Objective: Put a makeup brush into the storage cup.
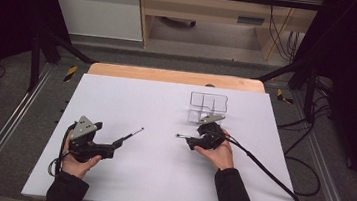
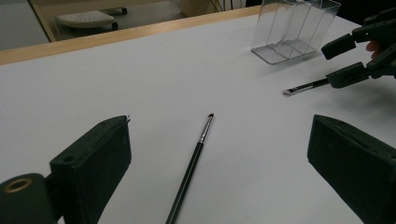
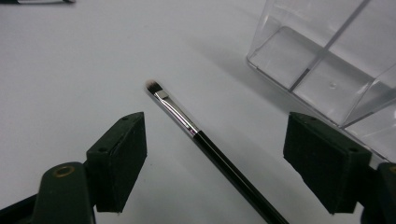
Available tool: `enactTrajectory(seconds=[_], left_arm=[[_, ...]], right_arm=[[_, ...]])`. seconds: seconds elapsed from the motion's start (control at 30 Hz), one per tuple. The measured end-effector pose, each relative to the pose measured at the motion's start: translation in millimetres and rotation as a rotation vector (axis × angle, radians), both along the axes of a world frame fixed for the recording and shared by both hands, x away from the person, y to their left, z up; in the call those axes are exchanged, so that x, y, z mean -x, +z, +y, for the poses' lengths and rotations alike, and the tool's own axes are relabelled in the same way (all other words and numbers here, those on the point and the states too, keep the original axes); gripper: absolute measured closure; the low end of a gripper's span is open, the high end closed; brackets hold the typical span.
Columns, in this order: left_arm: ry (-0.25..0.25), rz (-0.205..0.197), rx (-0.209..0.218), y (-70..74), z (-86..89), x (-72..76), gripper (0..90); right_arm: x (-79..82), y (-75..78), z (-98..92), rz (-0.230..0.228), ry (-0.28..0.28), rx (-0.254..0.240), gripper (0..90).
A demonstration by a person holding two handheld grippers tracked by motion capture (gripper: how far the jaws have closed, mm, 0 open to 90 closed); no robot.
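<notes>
Risk centres on the right gripper [image 3: 215,154], whose black jaws stand apart on either side of a slim black-handled makeup brush with a silver ferrule [image 3: 196,133]; the pads do not press it. That brush lies flat on the white table sheet [image 1: 159,169], right of centre, just near of a clear plastic divided organiser box [image 1: 209,106]. Being thin, round and flat on the sheet, the brush may roll or skid out as the pads meet, or be nipped at the ferrule and tilt. Pads set too low would scrape the sheet. The organiser, light and close by, could be knocked or tipped in a lift. The left gripper [image 2: 219,182] also has its jaws apart, astride a second thin black brush [image 2: 194,163] at left-centre, equally prone to rolling.
</notes>
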State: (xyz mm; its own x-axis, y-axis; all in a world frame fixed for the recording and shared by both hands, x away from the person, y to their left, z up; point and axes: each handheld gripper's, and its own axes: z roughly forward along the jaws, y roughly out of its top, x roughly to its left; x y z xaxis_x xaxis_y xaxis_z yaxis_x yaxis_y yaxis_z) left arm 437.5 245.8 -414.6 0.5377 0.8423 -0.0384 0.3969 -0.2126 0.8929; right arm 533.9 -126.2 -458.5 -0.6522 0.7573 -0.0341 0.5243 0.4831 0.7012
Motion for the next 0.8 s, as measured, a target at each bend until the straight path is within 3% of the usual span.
enactTrajectory(seconds=[0.37,0.8], left_arm=[[-0.007,-0.004,-0.004,0.6,-0.7,0.8,5.7],[-0.013,-0.004,-0.002,1.2,-1.2,1.5,6.2]], right_arm=[[-3.3,-15.6,5.6,0.036,0.016,0.041,41.6],[-0.9,-12.4,7.5,0.069,0.036,0.044,62.2]])
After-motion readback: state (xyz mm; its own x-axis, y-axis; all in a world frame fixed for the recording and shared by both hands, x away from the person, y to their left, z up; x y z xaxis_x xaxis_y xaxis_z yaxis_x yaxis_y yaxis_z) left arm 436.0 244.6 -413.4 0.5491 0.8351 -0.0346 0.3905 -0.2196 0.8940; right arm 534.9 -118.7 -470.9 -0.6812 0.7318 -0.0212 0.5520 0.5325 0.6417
